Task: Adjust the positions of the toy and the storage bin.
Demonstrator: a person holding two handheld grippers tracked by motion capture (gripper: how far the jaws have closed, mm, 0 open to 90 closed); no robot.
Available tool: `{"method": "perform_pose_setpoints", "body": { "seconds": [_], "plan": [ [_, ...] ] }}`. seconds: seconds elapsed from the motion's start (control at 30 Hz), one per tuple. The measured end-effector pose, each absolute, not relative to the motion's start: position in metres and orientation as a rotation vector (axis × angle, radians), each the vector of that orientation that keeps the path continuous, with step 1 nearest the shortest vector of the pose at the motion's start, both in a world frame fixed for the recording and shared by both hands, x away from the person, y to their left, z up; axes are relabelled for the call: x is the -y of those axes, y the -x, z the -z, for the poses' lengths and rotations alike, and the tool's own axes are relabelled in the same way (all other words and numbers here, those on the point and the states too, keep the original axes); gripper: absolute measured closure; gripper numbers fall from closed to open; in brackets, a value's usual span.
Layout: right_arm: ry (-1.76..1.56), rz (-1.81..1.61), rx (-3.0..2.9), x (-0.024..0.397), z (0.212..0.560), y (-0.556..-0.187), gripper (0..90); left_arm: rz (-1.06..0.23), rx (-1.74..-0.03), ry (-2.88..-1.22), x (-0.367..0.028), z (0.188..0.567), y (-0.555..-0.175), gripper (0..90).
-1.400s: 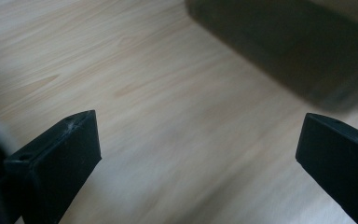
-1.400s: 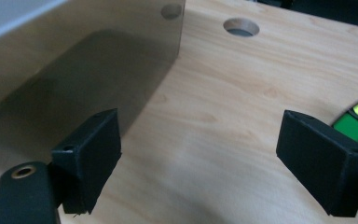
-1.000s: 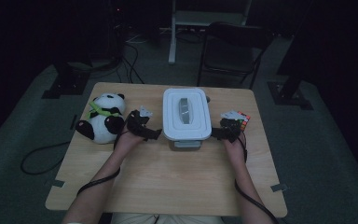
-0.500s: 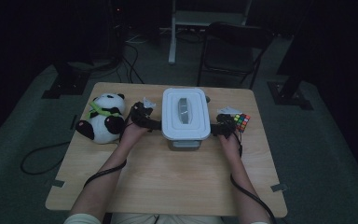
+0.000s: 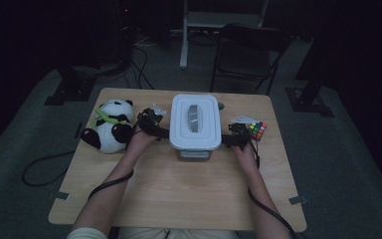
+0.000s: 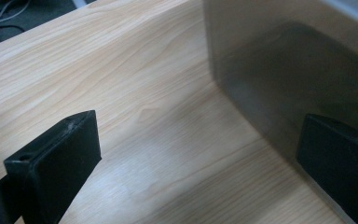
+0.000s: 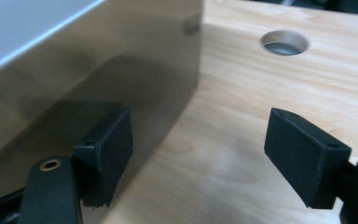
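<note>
A white lidded box (image 5: 195, 127) stands in the middle of the wooden table (image 5: 179, 189). My left gripper (image 5: 164, 132) sits low at the box's left side. In the left gripper view the gripper (image 6: 196, 158) is open, with one jaw against the grey box wall (image 6: 284, 70) and bare tabletop between the jaws. My right gripper (image 5: 228, 140) is at the box's right side. In the right gripper view the gripper (image 7: 200, 154) is open, one jaw lying along the box wall (image 7: 74, 70). Its jaws have just been closing a little, with nothing between them.
A panda plush (image 5: 108, 130) lies at the table's left, close behind my left hand. A colour cube (image 5: 257, 130) sits just right of my right gripper. A round hole (image 7: 284, 43) in the tabletop lies beyond the box. A chair (image 5: 248, 55) stands behind the table.
Both hands have stayed at the box's sides, and the right gripper has edged slightly toward the box wall.
</note>
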State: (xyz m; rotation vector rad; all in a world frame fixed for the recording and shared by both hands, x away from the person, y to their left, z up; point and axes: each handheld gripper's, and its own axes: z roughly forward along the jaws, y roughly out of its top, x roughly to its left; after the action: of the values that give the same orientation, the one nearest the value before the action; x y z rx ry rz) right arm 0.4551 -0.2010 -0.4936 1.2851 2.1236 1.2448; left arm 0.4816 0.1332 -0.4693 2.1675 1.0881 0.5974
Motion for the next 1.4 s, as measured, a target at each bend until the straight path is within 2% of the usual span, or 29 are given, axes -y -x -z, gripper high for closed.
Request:
{"method": "perform_pose_setpoints", "body": {
  "seconds": [0.07, 0.1, 0.23, 0.37, 0.53, 0.8, 1.4],
  "plan": [
    [-1.273, -1.247, -2.133, 0.200, 0.493, -0.454, 22.9, -0.584, -1.097, -2.155, -0.138, 0.471, -0.483, 0.4],
    [-1.259, -1.261, -2.148, 0.200, 0.493, -0.453, 19.5, -0.588, -1.104, -2.147, -0.139, 0.471, -0.483, 0.4],
    [-1.250, -1.237, -2.140, 0.199, 0.494, -0.456, 15.7, -0.590, -1.122, -2.147, -0.143, 0.475, -0.488, 0.4],
    [-1.286, -1.220, -2.099, 0.202, 0.495, -0.465, 15.7, -0.581, -1.161, -2.129, -0.145, 0.475, -0.494, 0.4],
    [-1.314, -1.230, -2.080, 0.199, 0.494, -0.477, 16.0, -0.567, -1.125, -2.134, -0.138, 0.471, -0.498, 0.4],
    [-1.308, -1.256, -2.099, 0.201, 0.494, -0.480, 21.7, -0.573, -1.110, -2.172, -0.129, 0.469, -0.493, 0.5],
    [-1.215, -1.324, -2.177, 0.207, 0.494, -0.438, 23.7, -0.572, -1.067, -2.219, -0.126, 0.468, -0.456, 1.6]
  ]
}}
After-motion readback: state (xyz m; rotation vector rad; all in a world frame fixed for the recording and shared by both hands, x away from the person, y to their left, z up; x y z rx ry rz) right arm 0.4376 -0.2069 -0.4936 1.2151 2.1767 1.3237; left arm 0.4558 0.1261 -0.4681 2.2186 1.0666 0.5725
